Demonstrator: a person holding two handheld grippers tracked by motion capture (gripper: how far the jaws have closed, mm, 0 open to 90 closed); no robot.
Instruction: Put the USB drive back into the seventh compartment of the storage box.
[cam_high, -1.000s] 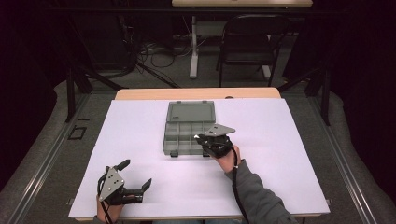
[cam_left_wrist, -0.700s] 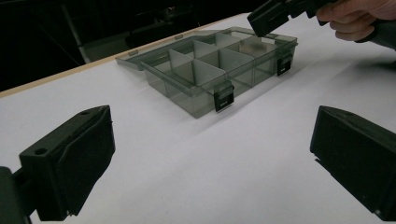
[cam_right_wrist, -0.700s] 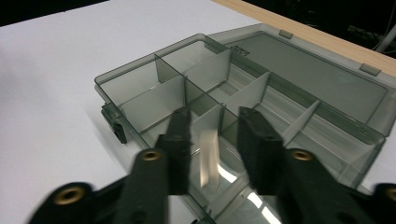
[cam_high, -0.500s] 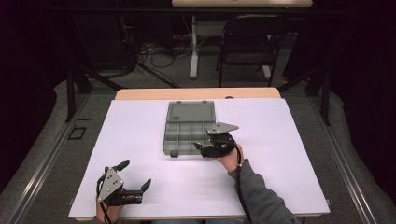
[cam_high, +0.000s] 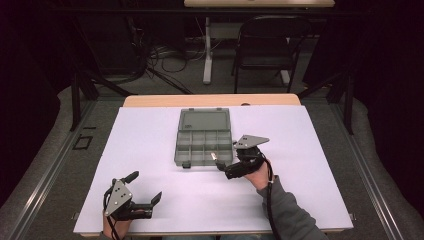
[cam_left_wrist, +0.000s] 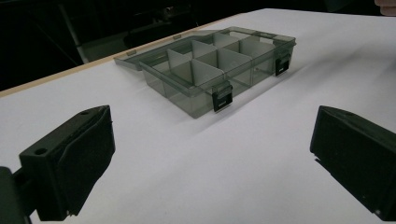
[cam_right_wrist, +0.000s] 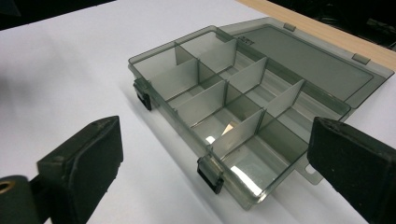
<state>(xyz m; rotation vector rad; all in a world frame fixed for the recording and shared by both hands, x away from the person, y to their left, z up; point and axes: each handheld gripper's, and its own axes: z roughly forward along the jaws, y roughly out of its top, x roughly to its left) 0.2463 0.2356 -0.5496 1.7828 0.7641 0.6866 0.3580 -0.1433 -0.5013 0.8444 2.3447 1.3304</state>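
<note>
Since a moment ago the right gripper (cam_high: 223, 166) has edged closer to the near right corner of the organizer box (cam_high: 204, 142), jaws wide apart and empty. The left gripper (cam_high: 146, 187) has stayed at the near left edge of the white surface (cam_high: 310, 165), jaws also spread and empty. The box lies mid-surface, lid (cam_high: 204, 120) flat behind it, broad bare room all around.

A black folding chair (cam_high: 267, 50) and tangled cables (cam_high: 165, 55) sit beyond the white table (cam_high: 150, 145).

Left gripper (cam_left_wrist: 210, 158), jaws wide apart over white table (cam_left_wrist: 196, 177); beyond, open grey divided box (cam_left_wrist: 210, 70), apparently empty.
</note>
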